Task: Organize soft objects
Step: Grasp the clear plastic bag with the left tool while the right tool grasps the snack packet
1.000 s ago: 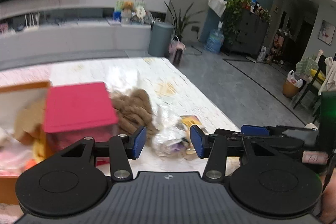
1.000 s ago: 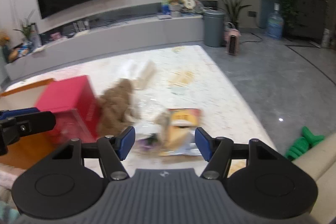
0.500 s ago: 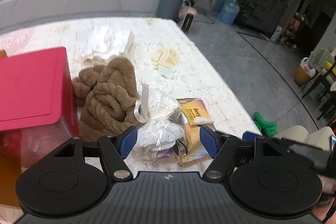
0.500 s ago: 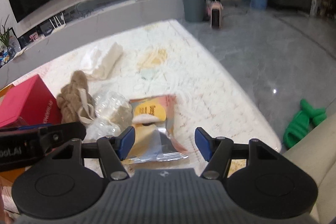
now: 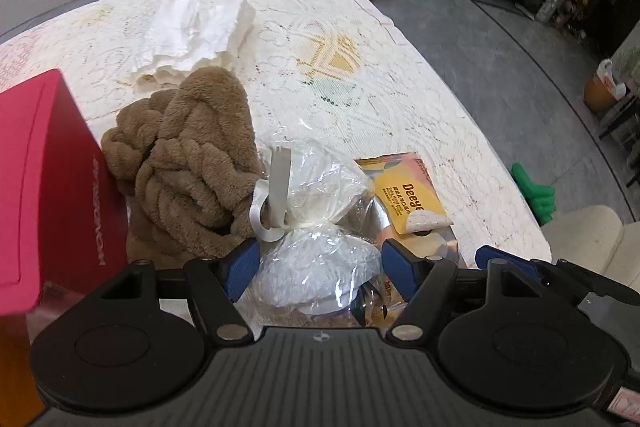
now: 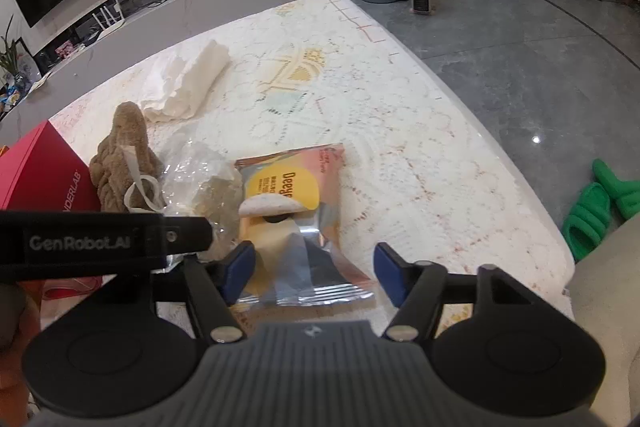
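Observation:
A clear plastic bag [image 5: 316, 227] tied with white ribbon lies between the pads of my left gripper [image 5: 318, 265], whose jaws are opening. Its blue pads stand close beside the bag without squeezing it. A yellow and pink snack packet [image 6: 296, 187] lies between the pads of my right gripper [image 6: 314, 269], whose jaws are opening too, with a gap on the right side. A brown plush bundle [image 5: 188, 163] sits left of the bag. Further back lies a white folded cloth [image 5: 196, 31]. In the right wrist view the left gripper's body [image 6: 100, 239] crosses over the bag [image 6: 204, 183].
A red box [image 5: 44, 187] stands at the left, touching the plush bundle. The lace-covered table [image 5: 360, 87] ends at the right, with green slippers [image 6: 596, 207] on the grey floor beyond. A cream cushion [image 5: 580, 239] is near the right corner.
Both grippers have come down and forward over the pile. The left jaws have widened around the clear bag. The right jaws now straddle the snack packet and stand slightly wider.

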`<state>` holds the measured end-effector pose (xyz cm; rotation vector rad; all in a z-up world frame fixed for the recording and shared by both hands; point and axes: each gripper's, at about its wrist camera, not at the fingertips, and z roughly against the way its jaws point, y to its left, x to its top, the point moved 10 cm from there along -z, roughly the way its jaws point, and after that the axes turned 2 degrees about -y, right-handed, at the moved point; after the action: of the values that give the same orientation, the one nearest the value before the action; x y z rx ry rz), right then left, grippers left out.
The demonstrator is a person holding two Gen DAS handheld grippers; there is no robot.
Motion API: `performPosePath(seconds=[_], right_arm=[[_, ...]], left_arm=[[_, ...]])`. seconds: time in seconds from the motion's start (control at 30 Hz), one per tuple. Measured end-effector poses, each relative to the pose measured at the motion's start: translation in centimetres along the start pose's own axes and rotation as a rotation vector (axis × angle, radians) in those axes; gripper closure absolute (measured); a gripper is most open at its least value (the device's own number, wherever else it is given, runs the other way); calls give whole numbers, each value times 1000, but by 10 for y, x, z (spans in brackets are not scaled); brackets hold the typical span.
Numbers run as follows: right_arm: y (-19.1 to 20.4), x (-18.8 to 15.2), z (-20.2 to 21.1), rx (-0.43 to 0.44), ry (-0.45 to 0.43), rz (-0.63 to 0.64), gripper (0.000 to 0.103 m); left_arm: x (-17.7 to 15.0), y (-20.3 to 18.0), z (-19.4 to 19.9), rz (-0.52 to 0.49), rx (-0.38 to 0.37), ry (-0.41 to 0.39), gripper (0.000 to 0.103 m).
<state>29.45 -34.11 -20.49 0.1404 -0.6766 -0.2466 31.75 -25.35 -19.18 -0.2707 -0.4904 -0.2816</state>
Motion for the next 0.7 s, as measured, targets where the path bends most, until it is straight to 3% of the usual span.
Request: performPosePath(seconds=[0.13,0.33,0.47,0.7], right_arm=[[8,0,-3,12,4,32,29],[7,-2,-11,6,27,26,28],[8,-3,-18,2,44,26,28],[15,-4,-26,-33,44,81,28]], left_arm=[[1,0,-7,3,-7,16,19],[-2,5,-14,9,-25,22,16],[-2,6,-11,27,-54,11,23],[-3,6,-9,44,-66,-10,26]])
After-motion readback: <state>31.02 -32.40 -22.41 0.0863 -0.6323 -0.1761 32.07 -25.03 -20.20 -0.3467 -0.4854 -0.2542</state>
